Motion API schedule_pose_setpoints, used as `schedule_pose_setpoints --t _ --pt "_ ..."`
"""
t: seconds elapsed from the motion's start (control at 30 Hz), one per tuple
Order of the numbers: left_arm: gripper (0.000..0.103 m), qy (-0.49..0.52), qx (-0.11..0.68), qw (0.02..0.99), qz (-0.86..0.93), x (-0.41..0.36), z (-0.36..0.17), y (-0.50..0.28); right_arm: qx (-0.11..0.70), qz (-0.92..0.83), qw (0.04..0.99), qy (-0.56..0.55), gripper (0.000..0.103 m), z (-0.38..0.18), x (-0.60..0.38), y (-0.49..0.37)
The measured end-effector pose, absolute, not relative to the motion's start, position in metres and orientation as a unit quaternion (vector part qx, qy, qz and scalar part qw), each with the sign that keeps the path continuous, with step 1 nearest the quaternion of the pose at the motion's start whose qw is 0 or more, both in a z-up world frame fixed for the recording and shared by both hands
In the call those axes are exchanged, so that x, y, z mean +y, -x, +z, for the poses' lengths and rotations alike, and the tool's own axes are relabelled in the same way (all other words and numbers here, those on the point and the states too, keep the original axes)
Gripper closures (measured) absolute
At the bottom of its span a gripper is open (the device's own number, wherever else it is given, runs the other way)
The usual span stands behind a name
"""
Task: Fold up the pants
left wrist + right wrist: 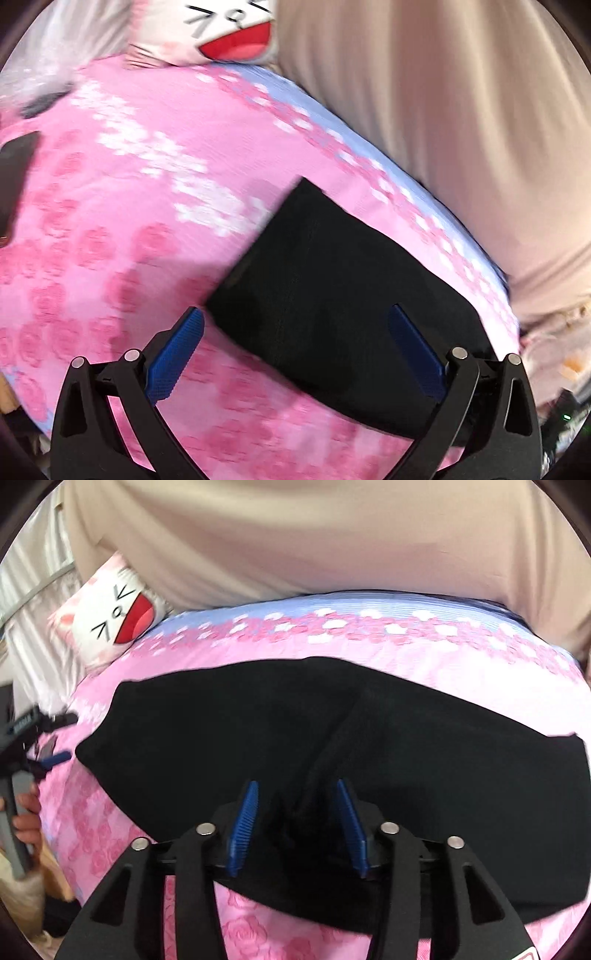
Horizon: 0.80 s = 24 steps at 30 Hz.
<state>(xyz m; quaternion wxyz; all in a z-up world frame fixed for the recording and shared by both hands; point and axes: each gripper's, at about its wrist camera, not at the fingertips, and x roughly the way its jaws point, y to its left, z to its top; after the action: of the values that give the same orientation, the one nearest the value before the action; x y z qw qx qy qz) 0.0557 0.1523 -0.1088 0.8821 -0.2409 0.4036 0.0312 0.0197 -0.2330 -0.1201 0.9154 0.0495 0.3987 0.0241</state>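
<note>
Black pants [258, 731] lie spread on a pink rose-print bedspread [103, 830]; in the left wrist view only one end of them [332, 280] shows. My left gripper [295, 314] is wide open over that end's near corner, holding nothing. It also shows at the far left of the right wrist view [48, 758]. My right gripper [295, 786] hovers over a raised fold in the middle of the pants, jaws partly open with black cloth between the blue pads [242, 827]; whether they pinch it is unclear.
A white cat-face pillow [110, 620] lies at the bed's head, also in the left wrist view [225, 33]. A beige curtain [332, 535] hangs along the far side. A dark object [14, 177] lies at the bed's left edge.
</note>
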Motion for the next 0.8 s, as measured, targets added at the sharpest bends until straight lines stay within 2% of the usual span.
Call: schedule_pose_setpoints --t 0.03,0.1,0.2,0.23,0.3,0.33,0.37,0.4,0.43,0.53,0.67,0.8 --pt "0.005 0.237 0.416 0.877 0.043 0.155 -0.115 -0.059 0.401 0.014 0.914 -0.058 0.043 -0.119 -0.238 -0.021" --pt "0.005 0.237 0.455 0.857 0.056 0.157 -0.133 -0.067 0.408 -0.021 0.909 -0.079 0.042 -0.117 -0.253 -0.018" --pt "0.005 0.193 0.446 0.873 0.051 0.133 -0.135 -0.073 0.413 -0.073 0.905 -0.074 0.041 -0.118 -0.268 -0.012" --pt "0.005 0.188 0.451 0.871 0.044 0.126 -0.139 -0.077 0.413 -0.084 0.904 -0.073 0.036 -0.117 -0.272 -0.01" --pt "0.016 0.143 0.448 0.881 0.057 0.105 -0.14 -0.085 0.414 -0.102 0.901 -0.074 0.031 -0.117 -0.28 -0.005" --pt "0.029 0.126 0.445 0.885 0.058 0.096 -0.14 -0.088 0.415 -0.11 0.9 -0.073 0.03 -0.116 -0.284 -0.002" --pt "0.063 0.117 0.444 0.887 0.044 0.087 -0.14 -0.092 0.417 -0.122 0.898 -0.07 0.03 -0.115 -0.288 0.0" --pt "0.073 0.118 0.448 0.885 0.034 0.082 -0.139 -0.095 0.419 -0.131 0.896 -0.067 0.029 -0.115 -0.291 0.001" --pt "0.077 0.116 0.448 0.886 0.034 0.078 -0.136 -0.099 0.42 -0.14 0.894 -0.064 0.028 -0.115 -0.295 0.004" --pt "0.082 0.107 0.431 0.896 0.0 0.056 -0.111 -0.1 0.421 -0.167 0.89 -0.048 0.023 -0.114 -0.31 0.013" --pt "0.083 0.078 0.385 0.917 -0.07 0.008 -0.06 -0.088 0.415 -0.183 0.89 -0.043 0.023 -0.112 -0.327 0.019" --pt "0.083 0.04 0.35 0.915 -0.198 -0.088 -0.015 -0.061 0.401 -0.206 0.891 -0.053 0.023 -0.107 -0.357 0.037"
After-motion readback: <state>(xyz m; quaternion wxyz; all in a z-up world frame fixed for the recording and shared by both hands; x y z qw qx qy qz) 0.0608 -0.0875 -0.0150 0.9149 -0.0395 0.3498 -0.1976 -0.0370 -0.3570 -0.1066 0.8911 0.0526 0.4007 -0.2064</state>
